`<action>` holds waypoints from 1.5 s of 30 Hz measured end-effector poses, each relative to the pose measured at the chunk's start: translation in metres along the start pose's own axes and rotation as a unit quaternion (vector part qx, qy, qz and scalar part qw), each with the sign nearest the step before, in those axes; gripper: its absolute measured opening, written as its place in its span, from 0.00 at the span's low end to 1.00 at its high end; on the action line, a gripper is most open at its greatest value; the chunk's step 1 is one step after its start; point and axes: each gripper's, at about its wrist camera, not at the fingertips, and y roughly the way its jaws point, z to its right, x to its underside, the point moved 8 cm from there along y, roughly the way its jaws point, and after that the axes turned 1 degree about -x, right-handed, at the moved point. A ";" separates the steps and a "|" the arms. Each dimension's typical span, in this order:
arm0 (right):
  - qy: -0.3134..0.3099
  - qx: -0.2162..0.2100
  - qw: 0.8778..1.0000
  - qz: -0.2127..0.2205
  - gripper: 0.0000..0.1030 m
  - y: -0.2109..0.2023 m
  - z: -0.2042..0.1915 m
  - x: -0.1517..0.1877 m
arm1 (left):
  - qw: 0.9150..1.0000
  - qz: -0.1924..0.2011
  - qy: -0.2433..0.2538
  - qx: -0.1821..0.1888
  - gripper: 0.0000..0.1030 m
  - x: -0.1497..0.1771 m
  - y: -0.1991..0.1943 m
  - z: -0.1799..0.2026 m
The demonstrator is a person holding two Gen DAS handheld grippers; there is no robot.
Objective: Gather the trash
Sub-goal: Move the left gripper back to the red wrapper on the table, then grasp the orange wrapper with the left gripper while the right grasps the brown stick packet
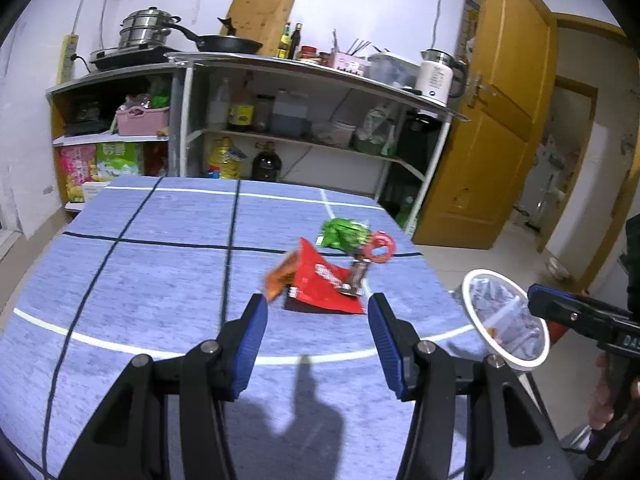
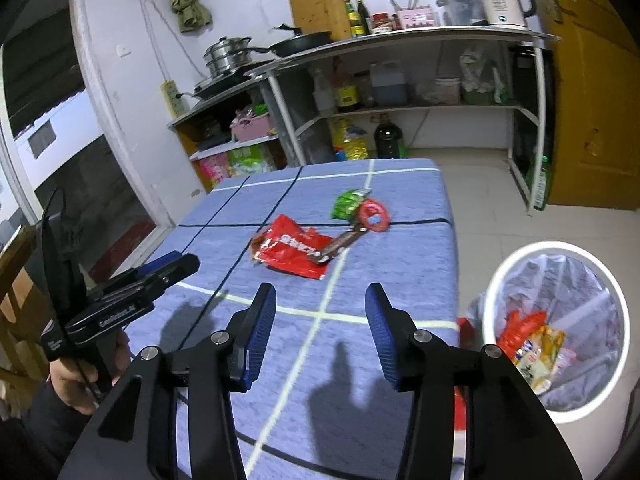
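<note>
Blue-padded jaws of the left gripper [image 1: 318,312] stand spread above a blue checked tablecloth [image 1: 160,280], nothing between them. Just beyond lies the trash: a red wrapper [image 1: 320,284] lying flat with a blurred orange packet [image 1: 280,276] at its left edge, a dark brown wrapper [image 1: 356,276] across its right corner, and farther back a green wrapper [image 1: 344,234] touching a red ring [image 1: 380,246].

From the other wrist, the right gripper [image 2: 320,308] is likewise spread and empty over the cloth, the same pile ahead of it: red wrapper [image 2: 296,252], brown wrapper [image 2: 344,242], green wrapper [image 2: 348,204], ring [image 2: 374,216]. No pad touches any of it.

Off the table's right edge stands a white-rimmed bin [image 2: 616,300] lined with a clear bag, already holding red and yellow packets [image 2: 532,344]. In the left view the bin [image 1: 476,320] shows beside the right gripper's tip [image 1: 538,300].

A person's hand [image 2: 76,384] grips the left tool's handle. Behind, metal shelves [image 1: 312,68] carry pots, a pan, bottles and a kettle [image 1: 436,76], next to a yellow door [image 1: 504,112].
</note>
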 end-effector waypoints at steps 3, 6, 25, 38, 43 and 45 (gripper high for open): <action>-0.012 -0.004 1.000 -0.015 0.46 0.018 -0.011 -0.002 | 1.000 -0.006 -0.002 -0.015 0.53 0.001 0.011 -0.014; -0.024 -0.004 0.999 -0.026 0.46 0.035 -0.017 -0.004 | 1.000 -0.017 0.002 -0.020 0.53 0.000 0.024 -0.022; -0.018 0.003 0.998 -0.056 0.46 0.087 0.000 -0.013 | 0.996 -0.074 0.040 -0.020 0.52 -0.006 0.098 -0.020; -0.026 0.000 0.996 -0.086 0.46 0.121 0.000 -0.013 | 0.997 -0.074 0.002 -0.011 0.06 -0.012 0.099 -0.030; -0.010 0.030 0.994 -0.108 0.47 0.150 0.009 -0.017 | 0.998 -0.061 -0.006 -0.009 0.06 -0.016 0.084 -0.036; 0.006 0.038 0.993 -0.116 0.47 0.164 0.013 -0.021 | 0.998 -0.057 -0.003 -0.010 0.06 -0.017 0.079 -0.039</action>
